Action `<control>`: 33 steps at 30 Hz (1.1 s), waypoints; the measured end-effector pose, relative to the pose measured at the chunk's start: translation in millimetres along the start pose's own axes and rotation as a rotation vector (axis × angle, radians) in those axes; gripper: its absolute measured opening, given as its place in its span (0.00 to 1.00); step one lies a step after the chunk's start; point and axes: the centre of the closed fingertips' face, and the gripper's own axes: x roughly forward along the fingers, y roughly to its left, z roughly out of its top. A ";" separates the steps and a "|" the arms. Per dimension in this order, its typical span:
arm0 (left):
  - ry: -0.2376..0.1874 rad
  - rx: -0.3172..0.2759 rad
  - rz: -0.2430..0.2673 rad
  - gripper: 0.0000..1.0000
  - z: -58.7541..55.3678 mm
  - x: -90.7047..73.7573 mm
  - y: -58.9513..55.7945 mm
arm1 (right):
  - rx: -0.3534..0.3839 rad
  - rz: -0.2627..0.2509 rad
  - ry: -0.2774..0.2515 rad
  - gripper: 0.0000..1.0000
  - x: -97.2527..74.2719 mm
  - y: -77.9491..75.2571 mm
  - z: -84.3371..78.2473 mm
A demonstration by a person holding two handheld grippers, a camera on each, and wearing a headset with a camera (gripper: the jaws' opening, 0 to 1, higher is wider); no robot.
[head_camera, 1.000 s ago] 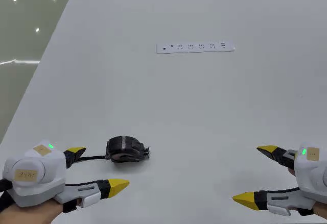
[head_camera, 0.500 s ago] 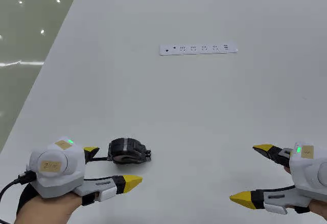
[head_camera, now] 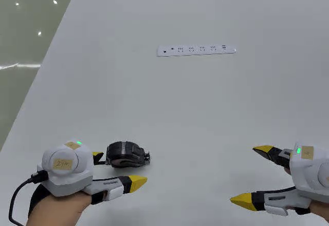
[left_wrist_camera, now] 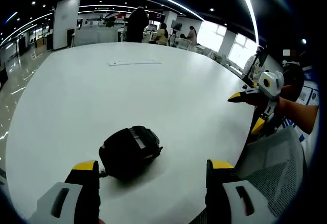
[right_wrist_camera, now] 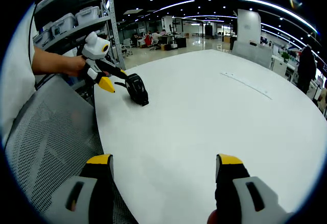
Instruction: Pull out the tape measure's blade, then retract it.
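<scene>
Worktop (head_camera: 205,107), front-left corner | we are bracketing tape measure (head_camera: 126,154) with spread left gripper (head_camera: 119,168); right gripper (head_camera: 251,174) spread | off-centre pinch risks skidding.

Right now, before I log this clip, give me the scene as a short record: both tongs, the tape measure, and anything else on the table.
left tongs: open, with the tape measure between the jaws, not clamped
right tongs: open, empty, well off to the side of the tape measure
tape measure: black, lying on the white table, no blade seen drawn out
other: white power strip farther back on the table
task stage: blade not yet pulled
</scene>
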 end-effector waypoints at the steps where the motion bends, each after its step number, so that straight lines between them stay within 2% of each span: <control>1: 0.001 0.001 -0.001 0.83 -0.3 0.4 0.0 | -0.001 0.000 0.000 0.83 0.2 -0.2 -0.5; 17: 0.013 -0.017 0.014 0.80 -3.1 6.5 -0.5 | 0.004 0.004 -0.005 0.82 2.3 -2.4 -1.8; 33: -0.001 -0.003 0.006 0.80 1.6 8.8 2.8 | 0.004 0.012 -0.006 0.82 6.1 -2.4 -0.2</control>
